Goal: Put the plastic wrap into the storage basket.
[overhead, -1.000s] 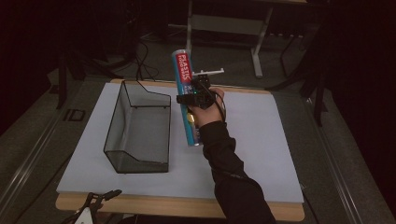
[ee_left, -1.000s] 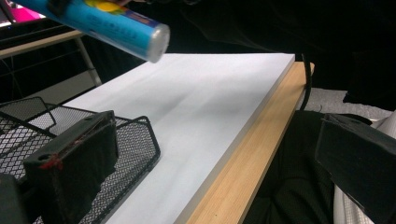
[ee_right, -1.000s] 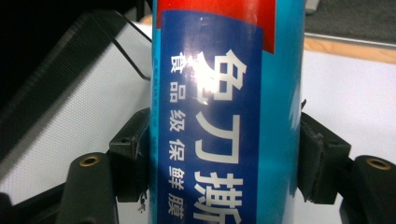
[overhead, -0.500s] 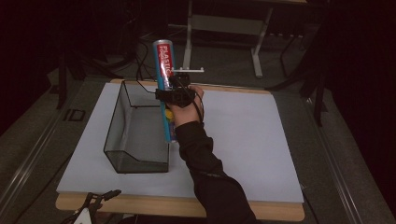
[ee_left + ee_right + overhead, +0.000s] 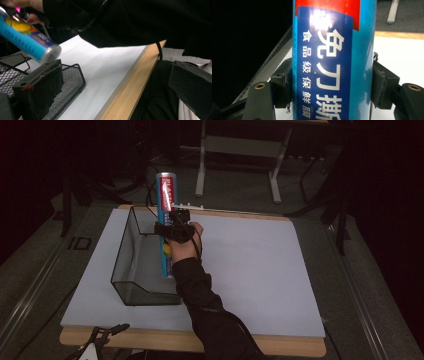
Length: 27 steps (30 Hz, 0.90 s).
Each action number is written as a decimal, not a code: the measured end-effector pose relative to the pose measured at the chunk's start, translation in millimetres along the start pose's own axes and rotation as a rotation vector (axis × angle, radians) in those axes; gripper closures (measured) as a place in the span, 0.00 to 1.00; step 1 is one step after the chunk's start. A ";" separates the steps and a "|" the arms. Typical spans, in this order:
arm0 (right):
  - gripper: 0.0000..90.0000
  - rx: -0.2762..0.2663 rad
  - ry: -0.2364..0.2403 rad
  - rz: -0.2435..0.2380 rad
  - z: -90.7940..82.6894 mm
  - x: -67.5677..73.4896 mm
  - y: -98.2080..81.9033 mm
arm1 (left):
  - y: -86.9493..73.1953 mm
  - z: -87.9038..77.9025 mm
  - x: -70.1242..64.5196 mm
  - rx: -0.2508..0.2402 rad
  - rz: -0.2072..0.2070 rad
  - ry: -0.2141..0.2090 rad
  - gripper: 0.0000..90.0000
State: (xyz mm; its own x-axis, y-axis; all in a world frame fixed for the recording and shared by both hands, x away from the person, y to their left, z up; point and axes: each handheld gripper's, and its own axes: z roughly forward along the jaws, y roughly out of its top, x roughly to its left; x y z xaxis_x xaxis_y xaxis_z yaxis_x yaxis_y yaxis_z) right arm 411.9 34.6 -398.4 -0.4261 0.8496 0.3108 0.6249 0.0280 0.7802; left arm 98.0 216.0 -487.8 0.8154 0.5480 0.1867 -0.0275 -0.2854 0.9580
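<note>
A tall blue tube (image 5: 166,200) with a red and blue label stands nearly upright in my right gripper (image 5: 172,227), which is shut on its middle. It hangs over the right wall of a black wire-mesh basket (image 5: 132,265) on the left half of the table. In the right gripper view the pads (image 5: 382,85) press on both sides of the tube (image 5: 332,62). My left gripper (image 5: 102,336) rests low at the table's front left edge. Its jaws stand wide apart with nothing between them, and beyond them are the tube's lower end (image 5: 27,42) and the basket (image 5: 72,80).
A white mat (image 5: 250,265) covers the wooden table, with bare mat to the right of the basket. The wooden front edge (image 5: 125,100) runs past my left gripper. A dark sleeve (image 5: 210,320) crosses the mat from the front. Metal stand legs (image 5: 237,145) rise behind the table.
My right hand has carried the tube leftward and slightly down, from over the mat's middle to over the basket's right wall. The left gripper has stayed put.
</note>
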 end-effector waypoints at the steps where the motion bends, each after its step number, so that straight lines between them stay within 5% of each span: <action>1: 0.35 0.006 -0.001 0.002 3.4 -0.1 -3.2 | 0.0 0.0 0.0 -0.001 0.000 0.000 0.00; 4: 0.35 0.020 -0.001 0.012 9.9 -0.6 -10.0 | 0.0 0.1 0.0 -0.001 0.000 -0.001 0.00; 5: 0.35 0.044 0.018 0.050 16.7 -0.7 -18.2 | -0.1 0.6 0.0 0.000 0.000 -0.002 0.00; 15: 0.35 0.145 -0.011 0.083 40.5 -3.1 -52.8 | 0.2 0.1 -0.2 -0.001 0.004 -0.004 0.00; 27: 0.35 0.169 -0.065 0.086 45.6 -9.9 -64.3 | 0.0 1.0 0.0 0.001 0.000 -0.006 0.00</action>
State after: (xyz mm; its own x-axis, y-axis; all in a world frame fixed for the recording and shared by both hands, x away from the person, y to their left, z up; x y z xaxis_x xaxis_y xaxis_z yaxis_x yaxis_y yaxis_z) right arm 405.7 48.5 -476.4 -0.3273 0.8846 0.3322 0.7603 0.0377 0.6485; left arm 98.6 215.2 -488.1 0.8188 0.5432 0.1857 -0.0275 -0.2860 0.9578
